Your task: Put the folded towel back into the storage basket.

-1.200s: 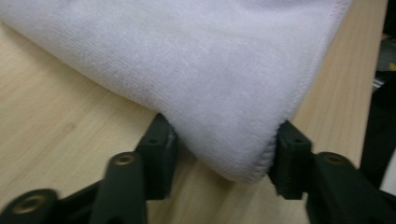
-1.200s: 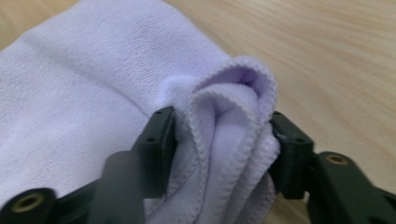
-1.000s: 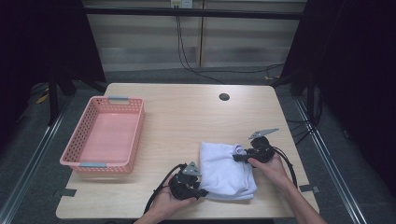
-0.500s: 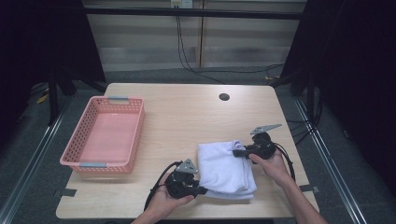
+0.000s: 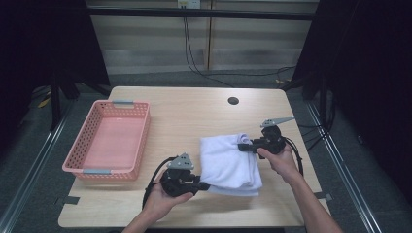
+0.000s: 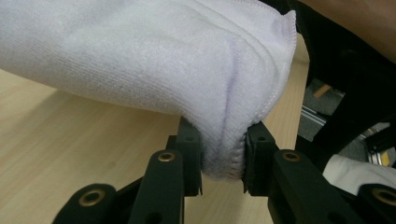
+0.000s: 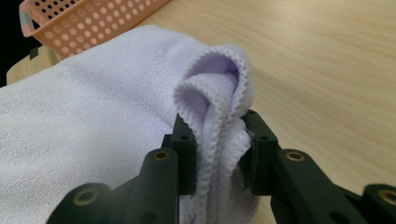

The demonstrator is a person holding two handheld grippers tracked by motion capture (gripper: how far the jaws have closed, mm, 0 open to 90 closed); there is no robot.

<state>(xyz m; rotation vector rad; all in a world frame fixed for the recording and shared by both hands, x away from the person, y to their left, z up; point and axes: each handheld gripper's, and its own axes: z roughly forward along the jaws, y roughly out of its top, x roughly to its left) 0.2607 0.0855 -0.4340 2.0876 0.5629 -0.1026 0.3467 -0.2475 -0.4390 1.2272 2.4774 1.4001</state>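
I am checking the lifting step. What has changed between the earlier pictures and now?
Both grippers closed on the white towel: the left gripper clamps its near corner, the right gripper its far right corner, and both have begun lifting the edges off the table. The pink basket stayed in place.

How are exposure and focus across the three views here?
High view: tabletop evenly lit, surroundings nearly black, slightly soft. Left gripper view: white towel sharp at the jaws, the background at right blurred. Right gripper view: towel hem crisp, pink basket slightly soft; no glare.
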